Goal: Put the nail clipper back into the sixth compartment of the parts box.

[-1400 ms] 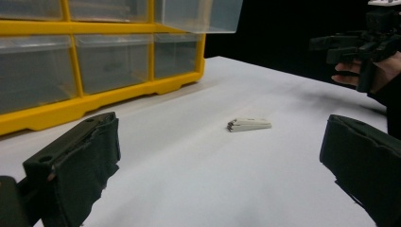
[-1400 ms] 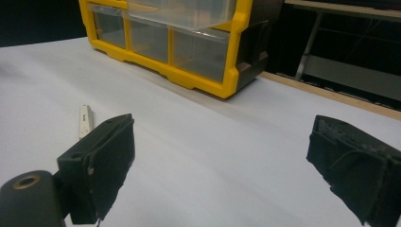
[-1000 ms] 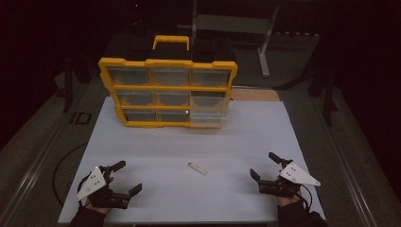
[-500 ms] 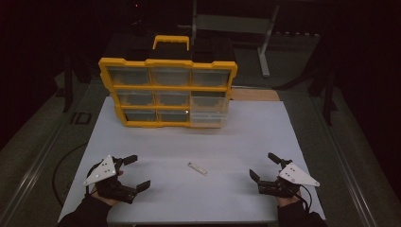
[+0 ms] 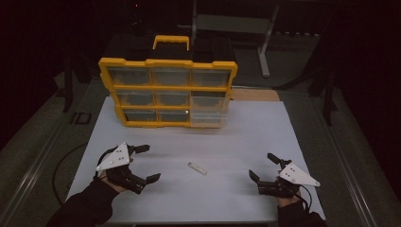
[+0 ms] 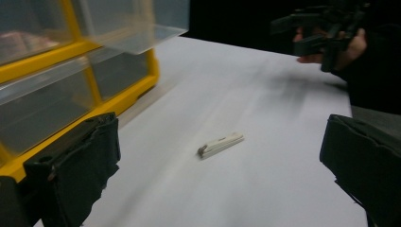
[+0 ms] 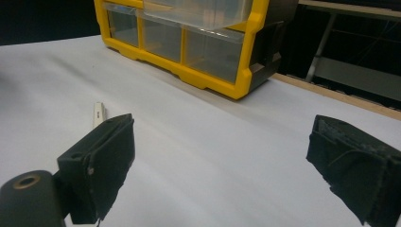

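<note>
1. High view. A yellow drawer organizer [image 5: 166, 92] stands at the far side of the white table [image 5: 265, 137], its handle uppermost and one clear drawer [image 5: 207, 108] at lower right pulled partly out, probably to take a part. A small white clip-like piece [image 5: 197, 168] lies flat on the bare table between the two tools and well apart from the organizer. The left gripper [image 5: 143, 163] sits near the piece, jaws spread wide and turned towards it (apparently lining up for a pick). The right gripper [image 5: 261, 166] rests near the table's front right, jaws likewise apart and holding nothing.

2. Left gripper view. The white piece [image 6: 220, 144] lies ahead, midway between the two black jaws, which stand wide enough to straddle it; nothing is clamped. The organizer [image 6: 66, 71] runs along the left, and the person's other hand [image 6: 331, 40] with its tool shows farther off at upper right.

3. Right gripper view. The jaws are apart and empty. The white piece [image 7: 98, 112] peeks out just behind the left-hand jaw, off the gripper's line, so this tool seems to be waiting. The organizer [image 7: 189, 42] stands beyond, its drawer [image 7: 198, 12] projecting forward.
</note>
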Demonstrator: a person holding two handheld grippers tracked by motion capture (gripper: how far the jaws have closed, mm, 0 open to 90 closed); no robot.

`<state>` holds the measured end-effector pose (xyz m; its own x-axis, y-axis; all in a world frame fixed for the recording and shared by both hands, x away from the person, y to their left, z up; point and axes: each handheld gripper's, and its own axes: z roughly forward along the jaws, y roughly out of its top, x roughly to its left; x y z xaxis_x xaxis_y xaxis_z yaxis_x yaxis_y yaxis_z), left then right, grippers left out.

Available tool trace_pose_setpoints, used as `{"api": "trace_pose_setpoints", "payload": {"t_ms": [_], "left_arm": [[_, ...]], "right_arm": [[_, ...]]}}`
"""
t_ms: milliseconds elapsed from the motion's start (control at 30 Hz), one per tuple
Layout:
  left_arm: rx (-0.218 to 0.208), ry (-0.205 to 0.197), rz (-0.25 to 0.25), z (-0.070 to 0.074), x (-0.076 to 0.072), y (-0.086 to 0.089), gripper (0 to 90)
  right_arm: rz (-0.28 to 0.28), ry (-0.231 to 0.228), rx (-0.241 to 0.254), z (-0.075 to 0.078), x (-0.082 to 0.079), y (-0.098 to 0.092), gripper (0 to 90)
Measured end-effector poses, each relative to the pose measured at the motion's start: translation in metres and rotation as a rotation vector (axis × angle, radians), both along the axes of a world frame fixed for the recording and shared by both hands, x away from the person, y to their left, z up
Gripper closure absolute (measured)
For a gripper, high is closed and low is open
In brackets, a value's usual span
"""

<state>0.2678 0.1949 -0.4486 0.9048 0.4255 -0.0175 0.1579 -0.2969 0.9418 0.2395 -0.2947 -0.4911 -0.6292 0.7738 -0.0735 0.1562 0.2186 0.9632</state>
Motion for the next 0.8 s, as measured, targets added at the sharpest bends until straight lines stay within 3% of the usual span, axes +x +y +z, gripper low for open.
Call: {"api": "trace_pose_setpoints", "payload": {"t_ms": [233,333,433,800], "left_arm": [[0.030,0.008,-0.084,0.006,0.018,-0.020,0.3],[0.035,0.004,-0.092,0.007,0.019,-0.022,0.3],[0.040,0.009,-0.141,0.009,0.029,-0.036,1.5],[0.076,0.022,-0.235,0.000,0.050,-0.066,1.5]], "right_arm": [[0.003,0.002,0.003,-0.001,0.000,0.000,8.6],[0.007,0.007,0.004,-0.001,0.000,0.000,8.6],[0.014,0.009,0.006,-0.001,0.001,0.001,8.6],[0.019,0.012,0.007,-0.002,0.001,0.000,8.6]]}}
